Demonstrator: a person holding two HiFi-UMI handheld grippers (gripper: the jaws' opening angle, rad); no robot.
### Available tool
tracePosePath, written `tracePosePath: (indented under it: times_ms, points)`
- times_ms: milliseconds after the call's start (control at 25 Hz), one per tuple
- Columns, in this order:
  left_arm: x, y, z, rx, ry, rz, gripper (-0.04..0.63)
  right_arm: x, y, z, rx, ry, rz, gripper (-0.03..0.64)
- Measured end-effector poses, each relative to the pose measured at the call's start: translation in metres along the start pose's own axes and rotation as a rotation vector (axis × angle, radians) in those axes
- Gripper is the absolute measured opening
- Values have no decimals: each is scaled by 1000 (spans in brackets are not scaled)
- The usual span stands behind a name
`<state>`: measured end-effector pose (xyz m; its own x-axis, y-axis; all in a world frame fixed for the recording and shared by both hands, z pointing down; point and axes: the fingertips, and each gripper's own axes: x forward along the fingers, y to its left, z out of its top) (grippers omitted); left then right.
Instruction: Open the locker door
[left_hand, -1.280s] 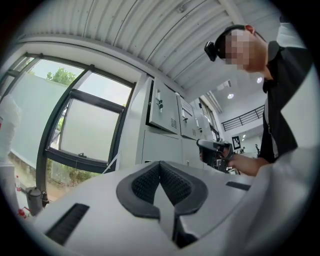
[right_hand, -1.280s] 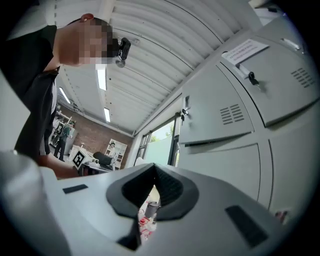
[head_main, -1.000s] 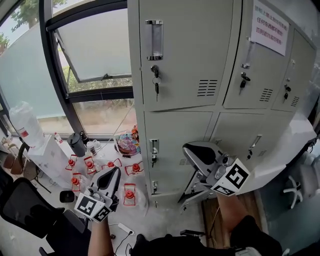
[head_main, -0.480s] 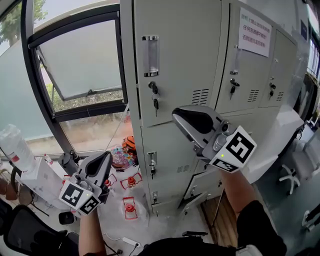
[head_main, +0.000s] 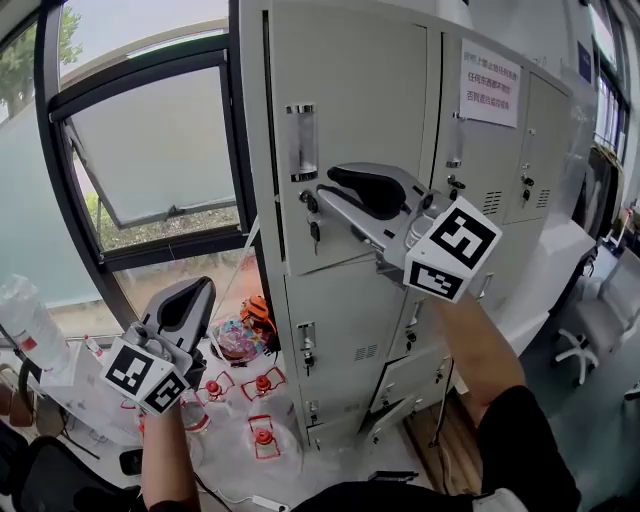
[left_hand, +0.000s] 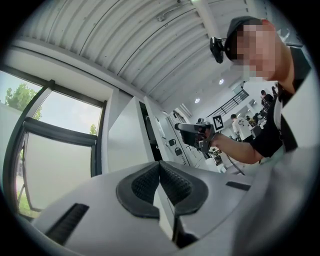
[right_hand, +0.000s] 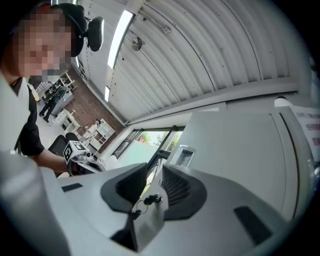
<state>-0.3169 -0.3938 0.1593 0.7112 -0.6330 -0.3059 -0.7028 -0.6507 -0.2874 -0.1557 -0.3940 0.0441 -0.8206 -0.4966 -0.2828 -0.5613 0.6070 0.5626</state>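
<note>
Fingers (right_hand: 177, 187) on the right gripper (head_main: 333, 183) have just been spreading and now stand apart, with the key (right_hand: 150, 200) framed between them, untouched. Locker door (head_main: 350, 100) is shut, its handle (head_main: 303, 140) at eleven o'clock of the tips. We're on the approach; next comes closing squarely on that key. Left gripper (head_main: 197, 288) is pinched together at seven o'clock, idle.

A white paper notice (head_main: 490, 82) is stuck high on the upper locker door (head_main: 485, 170) of the second column, as the head view shows. It carries several lines of red Chinese characters, too small to read reliably. In the right gripper view its edge shows at the right border, the red print blurred.
</note>
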Motion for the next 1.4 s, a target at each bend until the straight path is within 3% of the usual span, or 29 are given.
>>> tracePosePath:
  times_ms: [320, 800, 1400]
  points:
    - [11, 14, 15, 19, -23, -34, 15, 32, -25, 0, 37, 105, -54, 132]
    - [32, 29, 32, 50, -46, -105, 15, 56, -32, -2, 186, 189, -90, 158]
    - [41, 19, 31, 46, -77, -203, 15, 69, -36, -8, 176, 291, -164, 149]
